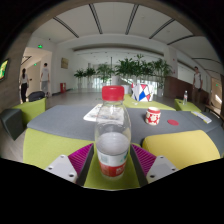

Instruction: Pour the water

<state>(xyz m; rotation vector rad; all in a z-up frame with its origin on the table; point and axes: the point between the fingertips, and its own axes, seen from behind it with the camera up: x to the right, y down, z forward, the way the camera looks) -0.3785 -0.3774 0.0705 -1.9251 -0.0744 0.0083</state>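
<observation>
A clear plastic water bottle (112, 135) with a red cap and a red-and-white label stands upright between my fingers, over a yellow-green mat (60, 142) on the grey table (80, 120). It holds water in its lower part. My gripper (112, 150) is shut on the bottle, with the magenta pads (75, 158) against both its sides. A small red-and-white cup (153, 116) stands on the table beyond the fingers, to the right.
A red, white and blue box (143, 92) stands further back on the table. A red flat item (173, 122) lies right of the cup. Potted plants (125, 70) line the far side of the hall. Two people (44, 78) stand far off to the left.
</observation>
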